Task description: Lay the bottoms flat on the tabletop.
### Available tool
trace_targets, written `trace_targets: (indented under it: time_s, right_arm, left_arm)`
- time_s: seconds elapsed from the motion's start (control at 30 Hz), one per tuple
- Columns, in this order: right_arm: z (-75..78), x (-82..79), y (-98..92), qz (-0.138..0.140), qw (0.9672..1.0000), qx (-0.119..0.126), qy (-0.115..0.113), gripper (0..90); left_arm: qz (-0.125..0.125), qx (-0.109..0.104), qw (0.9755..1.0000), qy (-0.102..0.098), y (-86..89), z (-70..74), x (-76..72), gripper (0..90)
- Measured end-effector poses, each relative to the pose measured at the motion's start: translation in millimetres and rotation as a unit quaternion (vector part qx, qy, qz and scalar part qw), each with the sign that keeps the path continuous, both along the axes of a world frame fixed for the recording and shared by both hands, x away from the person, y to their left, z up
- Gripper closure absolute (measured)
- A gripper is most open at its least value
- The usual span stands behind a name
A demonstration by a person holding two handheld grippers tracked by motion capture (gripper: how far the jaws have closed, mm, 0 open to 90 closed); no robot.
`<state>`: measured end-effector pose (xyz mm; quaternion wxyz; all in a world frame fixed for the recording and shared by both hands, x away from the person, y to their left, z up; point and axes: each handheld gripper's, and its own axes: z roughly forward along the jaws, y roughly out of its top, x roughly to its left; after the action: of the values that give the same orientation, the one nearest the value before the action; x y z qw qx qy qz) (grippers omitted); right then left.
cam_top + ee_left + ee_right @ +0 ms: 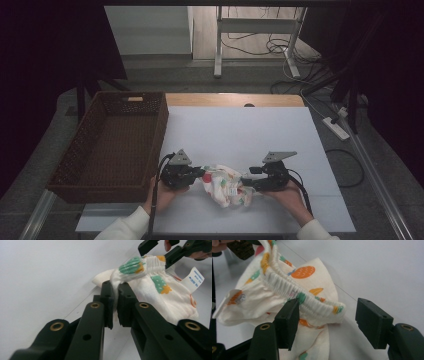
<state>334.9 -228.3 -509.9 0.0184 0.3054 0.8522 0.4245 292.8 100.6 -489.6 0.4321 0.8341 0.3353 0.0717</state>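
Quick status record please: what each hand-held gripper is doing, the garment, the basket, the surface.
left hand-held gripper: shut on a fold of the garment
right hand-held gripper: jaws open around the elastic waistband, pads not pressing
garment: small cream printed piece, crumpled, lying between both grippers
basket: brown wicker, at the table's left, nothing visible inside
surface: white sheet over a wooden table

Print on the white label (193, 278) of the cloth garment (226, 186): too small to read. Garment's underside hidden against the counter (240, 135). Fold inside the left tongs (115, 305) covered by the pads. Person's sleeves (127, 226) cut off at the bottom edge. Basket (114, 145) near wall hides its inner corner.
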Motion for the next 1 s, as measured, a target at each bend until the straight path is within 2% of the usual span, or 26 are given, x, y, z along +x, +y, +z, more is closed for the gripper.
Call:
trace_targets:
  time_s: [0.17,0.37,0.5,0.6,0.67,0.83,1.0]
  right_arm:
    - [-8.6,4.1,7.0,-0.003,0.9999,-0.003,0.015,36.1]
    - [-17.1,5.9,22.8,0.008,0.9993,-0.025,0.025,38.4]
    - [-16.8,3.9,27.6,0.003,0.9992,-0.038,0.015,47.8]
    - [-17.0,2.1,29.7,0.013,0.999,-0.04,0.016,60.8]
    - [-16.2,0.9,30.8,0.02,0.9988,-0.039,0.021,65.8]
    - [-11.1,-0.9,29.1,0.016,0.9991,-0.039,0.002,70.2]
    - [-4.9,-1.8,23.7,-0.008,0.9993,-0.031,-0.017,70.4]
  left_arm:
    - [-0.002,0.0,1.0,0.004,-0.6,-0.6,0.3,83.5]
    - [-0.005,0.003,1.0,0.005,-1.9,-1.5,0.4,83.1]
    - [-0.005,0.004,1.0,0.007,-1.8,-2.0,0.9,83.1]
    - [-0.005,0.005,0.9999,0.007,-2.0,-1.9,0.8,83.2]
    - [-0.005,0.005,1.0,0.007,-2.0,-1.8,0.6,83.2]
    - [-0.004,0.004,1.0,0.007,-0.9,-1.8,1.0,83.1]
    - [-0.003,0.004,1.0,0.008,-0.9,-3.0,2.1,83.1]
